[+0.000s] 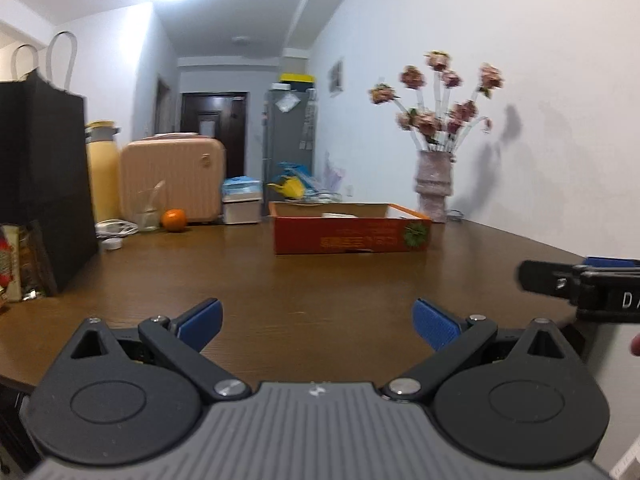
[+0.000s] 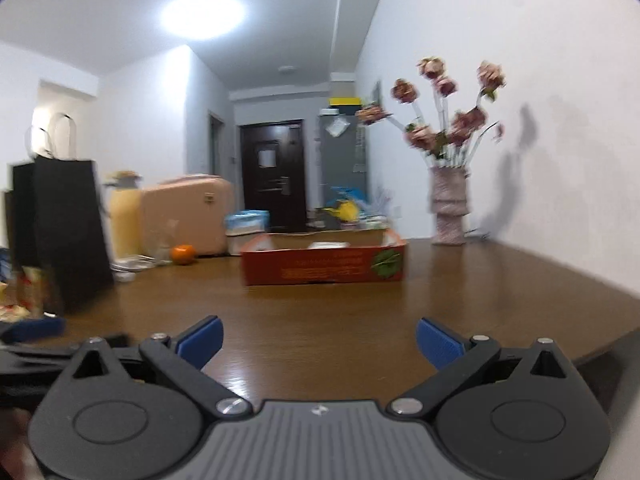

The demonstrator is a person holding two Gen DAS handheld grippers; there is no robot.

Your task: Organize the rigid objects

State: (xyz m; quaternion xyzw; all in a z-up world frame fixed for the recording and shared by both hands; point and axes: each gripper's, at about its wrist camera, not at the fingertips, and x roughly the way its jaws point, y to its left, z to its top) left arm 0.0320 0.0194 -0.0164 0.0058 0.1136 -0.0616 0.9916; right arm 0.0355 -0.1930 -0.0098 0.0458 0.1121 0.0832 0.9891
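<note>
An open orange cardboard box (image 1: 352, 236) stands on the brown wooden table (image 1: 280, 292), with a white item partly showing inside; it also shows in the right wrist view (image 2: 324, 266). An orange fruit (image 1: 173, 220) lies at the far left of the table, also in the right wrist view (image 2: 183, 254). My left gripper (image 1: 316, 322) is open and empty, low over the near table. My right gripper (image 2: 318, 340) is open and empty beside it; its side shows in the left wrist view (image 1: 580, 284).
A black paper bag (image 1: 44, 176), a yellow flask (image 1: 103, 168), a pink suitcase (image 1: 172, 176), a glass (image 1: 149, 216), white cables and snack packets (image 1: 16, 264) crowd the left. A vase of flowers (image 1: 434, 188) stands by the right wall.
</note>
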